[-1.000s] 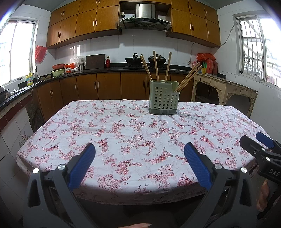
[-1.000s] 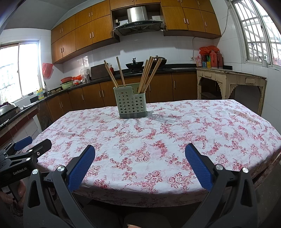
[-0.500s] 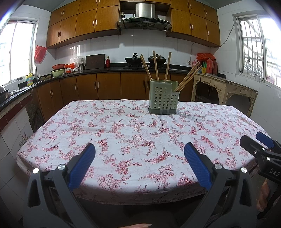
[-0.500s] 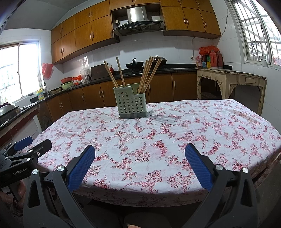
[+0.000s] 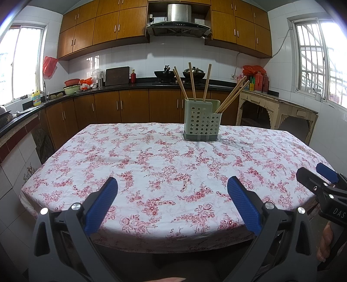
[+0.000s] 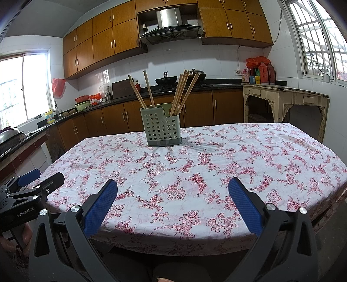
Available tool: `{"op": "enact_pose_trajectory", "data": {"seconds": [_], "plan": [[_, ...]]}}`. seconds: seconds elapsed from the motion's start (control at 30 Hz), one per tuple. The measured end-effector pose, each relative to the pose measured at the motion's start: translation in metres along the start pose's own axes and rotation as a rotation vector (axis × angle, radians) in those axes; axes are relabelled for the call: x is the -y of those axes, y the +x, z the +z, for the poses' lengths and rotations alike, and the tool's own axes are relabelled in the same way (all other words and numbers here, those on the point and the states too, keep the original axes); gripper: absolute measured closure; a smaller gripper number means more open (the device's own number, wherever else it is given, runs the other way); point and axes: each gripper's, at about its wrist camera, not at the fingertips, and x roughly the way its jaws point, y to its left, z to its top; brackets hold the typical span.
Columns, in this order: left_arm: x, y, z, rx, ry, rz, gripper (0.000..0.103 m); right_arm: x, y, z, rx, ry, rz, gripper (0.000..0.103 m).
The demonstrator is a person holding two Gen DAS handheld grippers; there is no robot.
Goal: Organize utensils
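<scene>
Left gripper [image 5: 172, 202] held low at near edge of table [image 5: 151, 164], jaws wide apart, nothing between. Right gripper [image 6: 173, 202] same: low at near edge, jaws wide apart, nothing held. Each gripper visible at side of other's view, both off the cloth.

Green perforated utensil holder [image 5: 201, 125] stood upright toward far side of table, on floral tablecloth [image 6: 195, 169], well apart from both grippers. Two compartments, taller on left, lower on right. Wooden chopsticks [image 5: 192, 81] in both: three spread in taller compartment, a bunch leaning right out of lower one. Exact count in lower one: cannot tell.

Behind table: kitchen counter [image 5: 130, 86], wooden cabinets [image 5: 108, 28], range hood [image 5: 177, 19].
</scene>
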Motion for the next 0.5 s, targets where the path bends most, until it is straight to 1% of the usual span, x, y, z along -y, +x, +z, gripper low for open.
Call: {"op": "enact_pose_trajectory", "data": {"seconds": [0.5], "plan": [[0.0006, -0.0004, -0.0017, -0.001, -0.003, 0.001, 0.004, -0.0002, 0.0000, 0.0000, 0.001, 0.000, 0.000, 0.002]]}}
